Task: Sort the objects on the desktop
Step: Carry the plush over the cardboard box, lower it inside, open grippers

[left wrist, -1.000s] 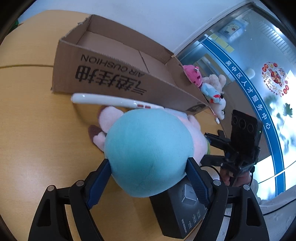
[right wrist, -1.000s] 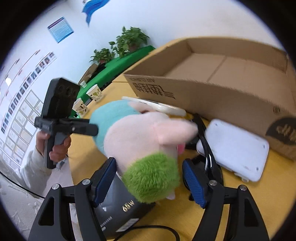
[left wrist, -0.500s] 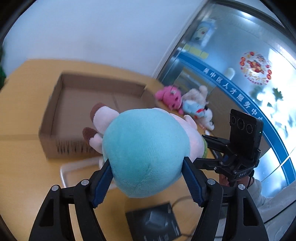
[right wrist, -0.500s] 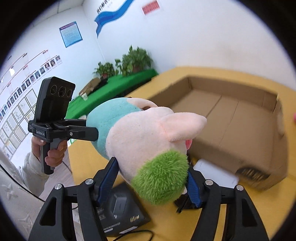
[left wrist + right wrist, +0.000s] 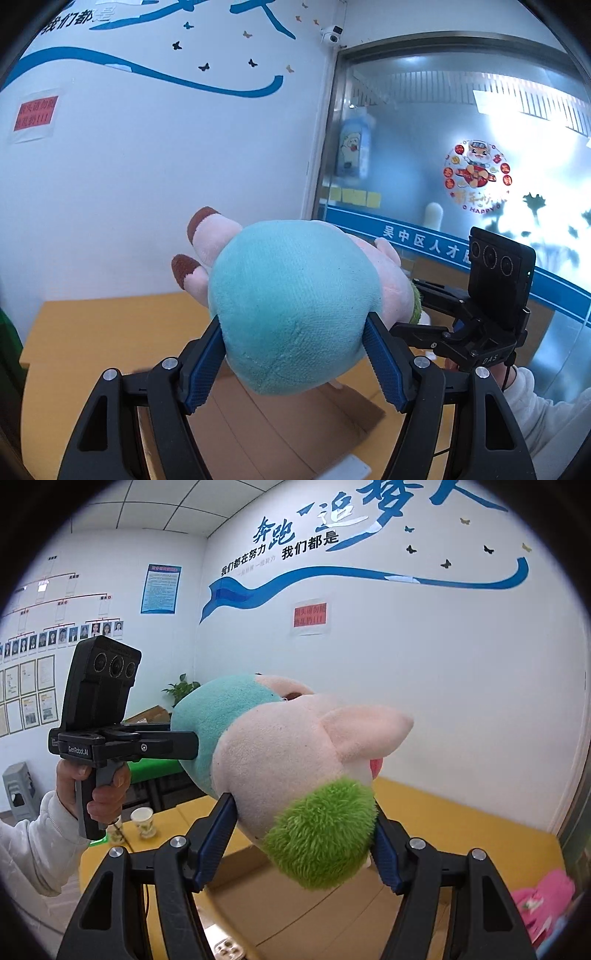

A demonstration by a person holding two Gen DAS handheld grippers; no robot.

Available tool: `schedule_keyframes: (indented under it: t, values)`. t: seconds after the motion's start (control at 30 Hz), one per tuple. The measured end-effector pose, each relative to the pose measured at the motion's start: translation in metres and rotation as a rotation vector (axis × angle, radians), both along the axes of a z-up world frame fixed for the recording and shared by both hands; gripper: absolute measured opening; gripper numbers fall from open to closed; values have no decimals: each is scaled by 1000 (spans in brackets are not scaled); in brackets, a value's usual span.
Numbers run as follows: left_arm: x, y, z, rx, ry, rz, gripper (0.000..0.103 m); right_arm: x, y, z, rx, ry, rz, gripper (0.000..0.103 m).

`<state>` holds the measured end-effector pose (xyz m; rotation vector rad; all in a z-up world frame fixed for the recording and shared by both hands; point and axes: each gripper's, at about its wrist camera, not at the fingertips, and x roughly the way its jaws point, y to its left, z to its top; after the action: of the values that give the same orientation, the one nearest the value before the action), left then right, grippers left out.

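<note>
The 2 grippers, left gripper and right gripper, each clamp one end of the plush pig high above the cardboard box, so uneven release could swing it past the box's near wall onto the table.

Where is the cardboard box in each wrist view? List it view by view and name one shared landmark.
Left wrist: cardboard box at bottom centre, under the plush pig.
Right wrist: cardboard box at bottom centre, under the pig's green tuft.
Shared landmark: the red paper notice on the white wall.
</note>
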<state>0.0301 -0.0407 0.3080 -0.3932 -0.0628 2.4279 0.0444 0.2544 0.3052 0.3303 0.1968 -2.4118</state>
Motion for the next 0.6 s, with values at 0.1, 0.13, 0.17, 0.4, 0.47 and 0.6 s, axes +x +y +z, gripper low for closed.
schedule_keyframes:
  t: [0.1,0.13,0.17,0.4,0.47,0.6]
  values:
    - [-32,-7,4,2,-14,24,71,-32,-5,6,-8,-10,15,68]
    - [-45,-9,3,3,-26,35,71,-51,-9,6,-13,-26,21,68]
    - [-57,-11,1,0,-39,45,71,-58,-11,3,-13,-33,25,68]
    - [-157,-37,-64,-9,-226,111,70,-166,-42,-62,-15,-183,56,68]
    - [-186,-43,-98,-26,-297,128,70,-196,-49,-95,-8,-243,65,68]
    - [-238,-40,-167,-47,-457,153,70,-253,-58,-170,-1,-375,71,68]
